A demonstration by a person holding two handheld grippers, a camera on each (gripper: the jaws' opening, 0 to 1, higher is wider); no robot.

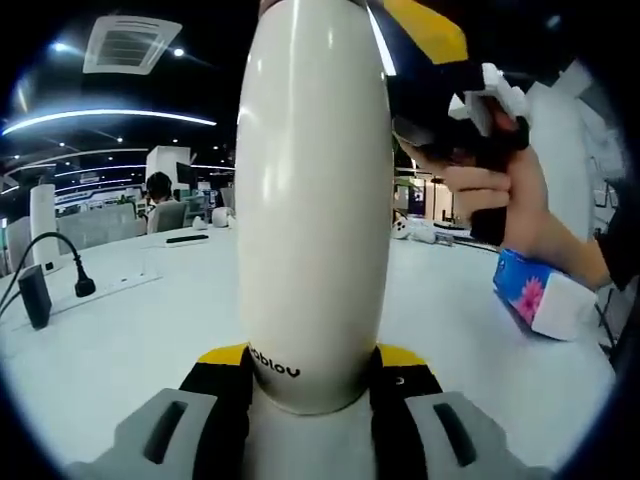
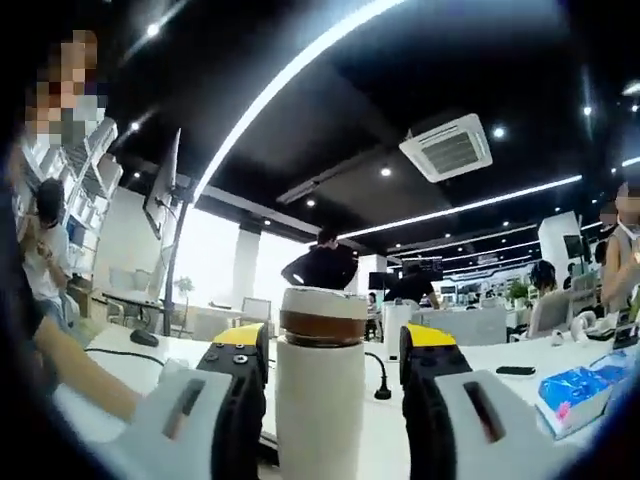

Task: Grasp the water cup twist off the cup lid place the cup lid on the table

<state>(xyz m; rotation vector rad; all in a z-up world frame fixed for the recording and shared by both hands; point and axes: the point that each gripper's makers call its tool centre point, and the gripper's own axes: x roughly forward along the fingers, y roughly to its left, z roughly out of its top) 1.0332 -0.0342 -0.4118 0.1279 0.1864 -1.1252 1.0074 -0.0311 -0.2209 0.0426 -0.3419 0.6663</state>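
Observation:
A tall cream water cup [image 1: 312, 200] stands upright between my left gripper's [image 1: 312, 365] yellow-tipped jaws, which are shut on its lower body just above the white table [image 1: 130, 340]. Up at the cup's top right, a hand [image 1: 500, 190] holds the right gripper, and one of its yellow fingertips [image 1: 430, 30] shows there. In the right gripper view the cup [image 2: 320, 410] has a brown band under a cream lid [image 2: 322, 302]. My right gripper [image 2: 333, 345] is open and straddles the cup's top, with a gap on each side.
A blue tissue pack [image 1: 535, 290] lies on the table to the right, seen too as the blue pack [image 2: 575, 392]. A black cable and plug [image 1: 60, 270] lie at the left. A black phone [image 2: 515, 370] rests farther off. People sit and stand around the office behind.

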